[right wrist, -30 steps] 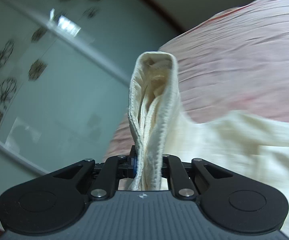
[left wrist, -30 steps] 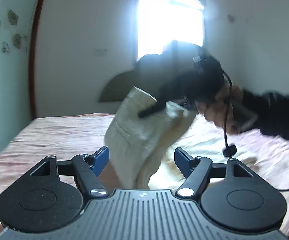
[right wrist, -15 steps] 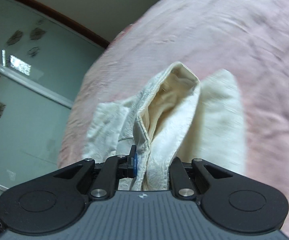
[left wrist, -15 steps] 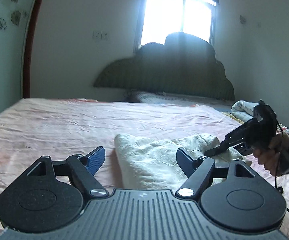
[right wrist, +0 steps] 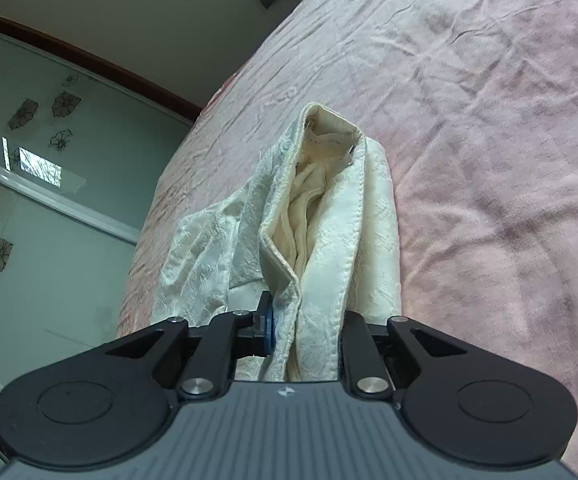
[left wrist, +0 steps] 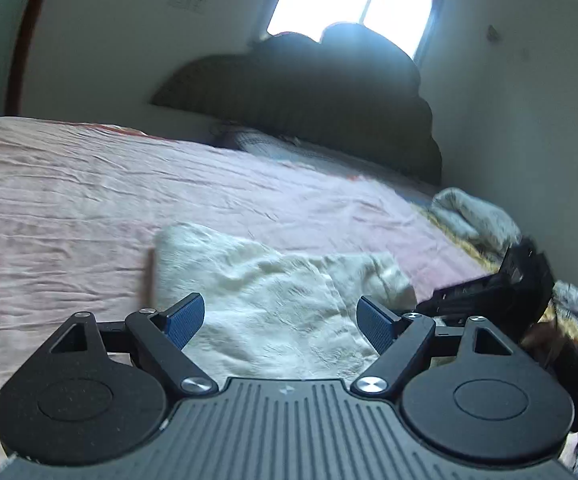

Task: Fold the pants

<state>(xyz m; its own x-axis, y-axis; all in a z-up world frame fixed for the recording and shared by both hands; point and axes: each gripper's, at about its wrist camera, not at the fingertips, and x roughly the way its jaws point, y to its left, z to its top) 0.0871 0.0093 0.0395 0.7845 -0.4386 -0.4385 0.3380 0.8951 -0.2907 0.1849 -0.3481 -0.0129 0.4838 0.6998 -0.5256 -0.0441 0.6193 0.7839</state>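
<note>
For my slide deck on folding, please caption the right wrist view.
Right tongs, easing open, pinch the waistband of cream pants laid on a pink bedsheet.

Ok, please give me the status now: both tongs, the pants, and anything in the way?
Left tongs opening, nothing between them. Right tongs starting to open, waistband fold still between them. Pants bunched on pink bedsheet. Nothing in the way.

Left hand-held gripper (left wrist: 279, 322) opening, empty; right hand-held gripper (right wrist: 307, 326) seemingly clamped, loosening.
</note>
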